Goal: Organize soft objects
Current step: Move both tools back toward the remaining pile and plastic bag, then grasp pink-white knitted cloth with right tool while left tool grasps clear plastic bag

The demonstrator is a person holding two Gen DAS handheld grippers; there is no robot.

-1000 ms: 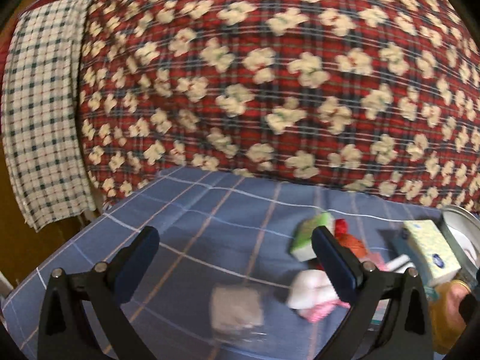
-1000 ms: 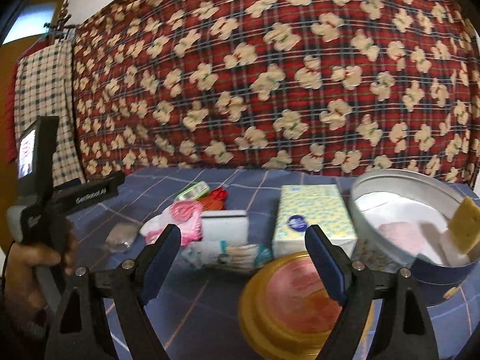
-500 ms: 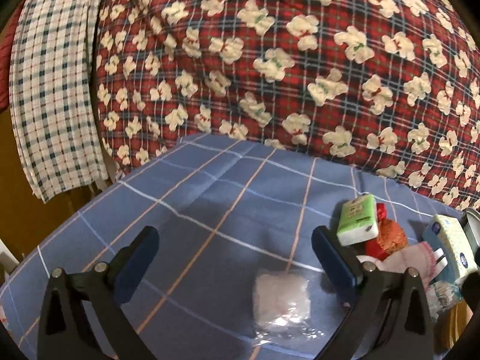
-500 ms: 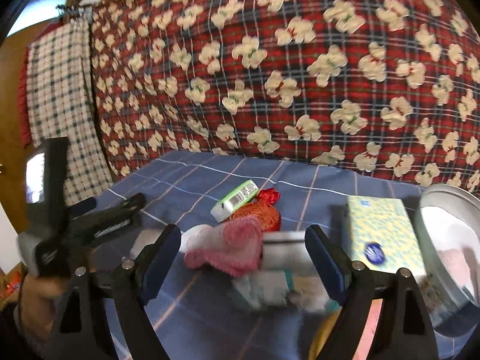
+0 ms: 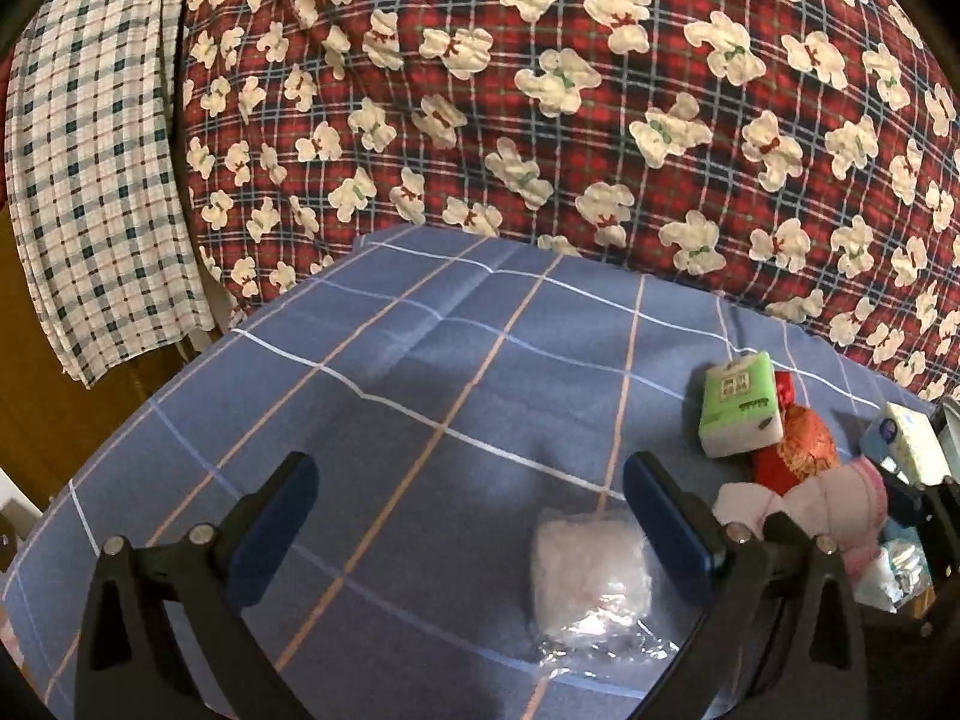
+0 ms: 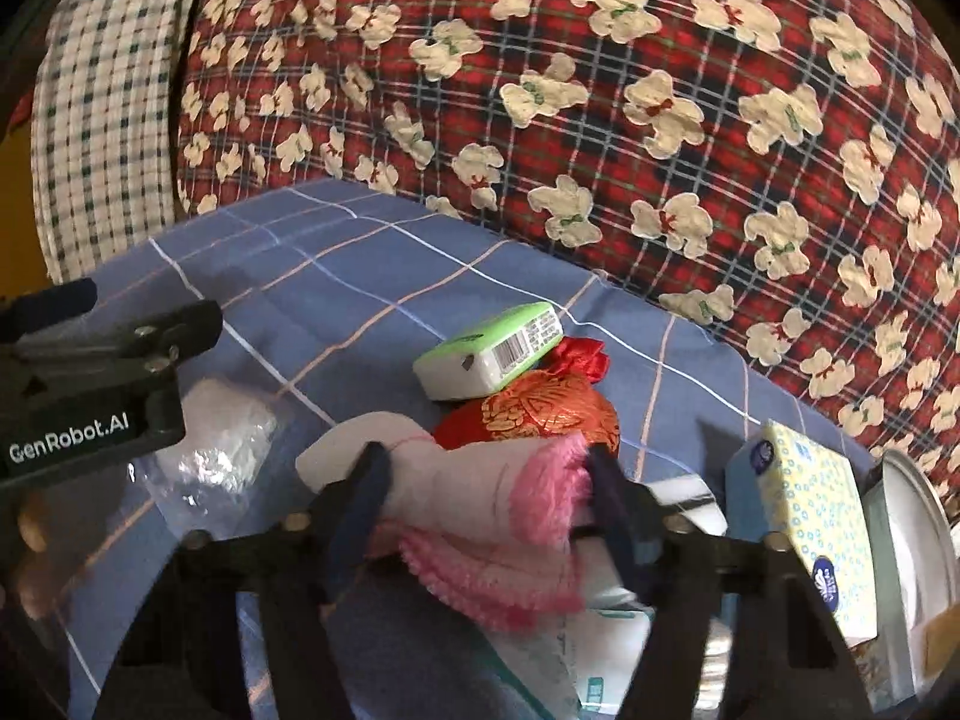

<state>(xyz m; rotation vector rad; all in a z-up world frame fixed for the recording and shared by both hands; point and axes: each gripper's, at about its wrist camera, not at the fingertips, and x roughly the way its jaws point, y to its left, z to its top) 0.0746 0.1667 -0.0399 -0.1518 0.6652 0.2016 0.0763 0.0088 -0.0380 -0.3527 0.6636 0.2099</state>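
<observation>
A pink and white fringed cloth (image 6: 480, 480) lies on a pile of soft things on the blue checked sheet (image 6: 336, 276). My right gripper (image 6: 487, 474) is closing on it, and both pads touch the cloth's sides. A red embroidered pouch (image 6: 534, 414) and a green tissue pack (image 6: 492, 354) lie just behind. My left gripper (image 5: 465, 492) hangs open over the sheet with nothing between its fingers. A clear bag of white soft stuff (image 5: 591, 570) lies by its right finger (image 5: 660, 510). The same cloth (image 5: 828, 504) shows at the right of the left wrist view.
A yellow tissue box (image 6: 804, 528) and a round metal tin (image 6: 912, 510) stand to the right. A wipes packet (image 6: 600, 642) lies under the cloth. A red plaid quilt (image 5: 540, 120) rises behind the sheet, and a checked towel (image 5: 90, 150) hangs at the left.
My right gripper swung left from the tin and lid to the pile, and its jaws narrowed onto the pink cloth. My left gripper sank a little toward the clear bag.
</observation>
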